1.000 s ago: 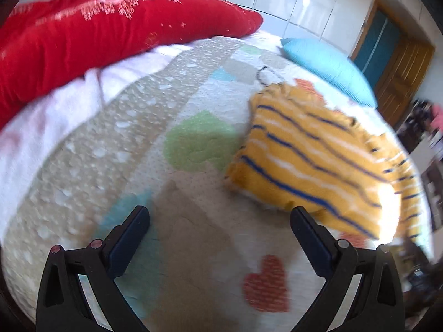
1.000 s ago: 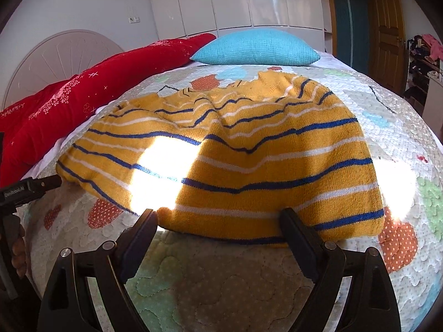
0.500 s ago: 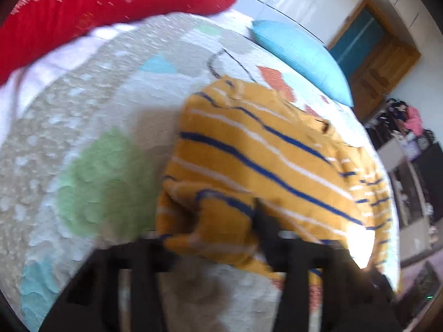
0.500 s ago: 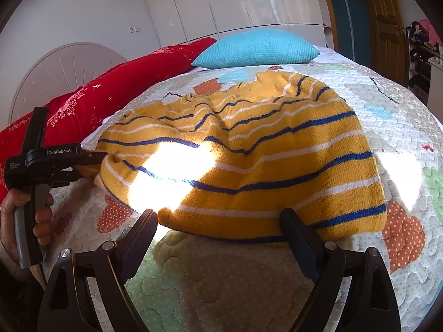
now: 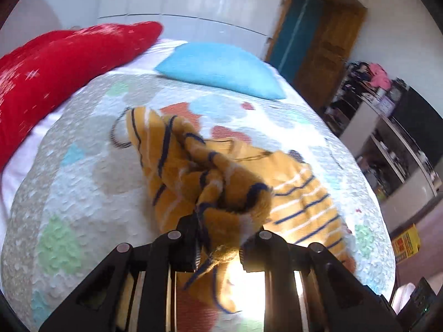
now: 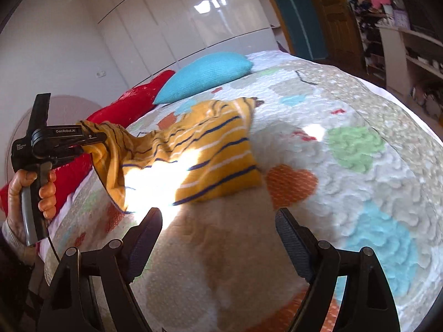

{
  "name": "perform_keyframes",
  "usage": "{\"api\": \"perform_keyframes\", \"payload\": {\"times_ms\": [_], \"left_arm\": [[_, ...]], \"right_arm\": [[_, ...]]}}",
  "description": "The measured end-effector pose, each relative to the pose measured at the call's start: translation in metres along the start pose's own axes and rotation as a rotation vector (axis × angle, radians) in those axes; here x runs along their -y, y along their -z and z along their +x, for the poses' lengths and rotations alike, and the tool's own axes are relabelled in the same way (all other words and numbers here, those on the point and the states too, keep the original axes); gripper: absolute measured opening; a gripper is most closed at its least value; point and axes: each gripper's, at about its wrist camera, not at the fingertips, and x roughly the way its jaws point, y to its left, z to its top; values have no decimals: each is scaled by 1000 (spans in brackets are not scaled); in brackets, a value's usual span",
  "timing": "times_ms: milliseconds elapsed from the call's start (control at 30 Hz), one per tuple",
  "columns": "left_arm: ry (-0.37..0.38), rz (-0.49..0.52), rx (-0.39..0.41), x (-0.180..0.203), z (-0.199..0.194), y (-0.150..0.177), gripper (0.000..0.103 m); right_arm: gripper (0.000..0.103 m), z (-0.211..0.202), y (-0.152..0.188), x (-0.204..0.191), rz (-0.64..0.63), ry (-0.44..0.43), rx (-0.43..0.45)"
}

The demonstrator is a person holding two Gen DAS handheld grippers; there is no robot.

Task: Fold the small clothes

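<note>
A small yellow sweater with blue and white stripes (image 5: 221, 174) lies on the quilted bed (image 5: 83, 193). My left gripper (image 5: 218, 238) is shut on a bunched edge of the sweater and holds that side lifted off the quilt. In the right wrist view the sweater (image 6: 205, 155) hangs from the left gripper (image 6: 94, 141) at the left, its far part still resting on the bed. My right gripper (image 6: 218, 227) is open and empty, low over the quilt just in front of the sweater's near edge.
A red blanket (image 5: 55, 63) lies along the left side of the bed and a blue pillow (image 5: 221, 69) at its head. A wooden door (image 5: 326, 44) and cluttered shelves (image 5: 387, 138) stand to the right. The quilt (image 6: 346, 193) spreads to the right of the sweater.
My left gripper closed on the sweater's left edge and lifted it, bunching the cloth. My right gripper swung to the right and stayed open.
</note>
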Motion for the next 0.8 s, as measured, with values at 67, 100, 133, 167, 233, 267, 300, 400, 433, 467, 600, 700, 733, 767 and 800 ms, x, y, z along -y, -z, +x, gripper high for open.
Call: {"api": "perform_keyframes", "payload": {"times_ms": [67, 100, 133, 167, 233, 267, 300, 400, 433, 467, 600, 700, 733, 767, 800], "left_arm": [[69, 91, -25, 44, 12, 5, 19], [93, 136, -43, 64, 20, 11, 19], [117, 187, -73, 85, 30, 22, 19], [131, 225, -100, 98, 39, 32, 19], [133, 314, -158, 121, 56, 58, 19], [112, 348, -157, 123, 60, 68, 20], [84, 380, -146, 125, 61, 74, 22], [147, 335, -159, 111, 39, 80, 45], [186, 297, -164, 103, 28, 78, 51], [196, 271, -154, 100, 16, 77, 62], [126, 212, -82, 62, -27, 86, 73], [44, 185, -68, 38, -41, 98, 73], [27, 175, -68, 30, -44, 103, 73], [18, 163, -71, 24, -45, 108, 73], [13, 149, -76, 18, -45, 111, 73]], "right_arm": [[87, -14, -2, 24, 79, 1, 17], [87, -19, -2, 34, 106, 12, 25], [88, -23, -2, 43, 124, 28, 32], [88, -26, 0, 51, 139, 48, 35], [88, -29, 2, 65, 171, 72, 27], [88, -30, 3, 70, 184, 71, 20], [88, -31, 4, 74, 192, 72, 13], [88, -33, 1, 76, 181, 78, 8], [87, -32, -1, 73, 174, 72, 11], [87, -33, -4, 70, 168, 64, 15], [88, -24, -24, 41, 113, 0, 31], [87, -10, -44, 8, 36, -38, 47], [87, -5, -52, -5, -3, -39, 58], [87, 2, -60, -17, -48, -40, 66], [87, 10, -68, -29, -89, -37, 69]]}}
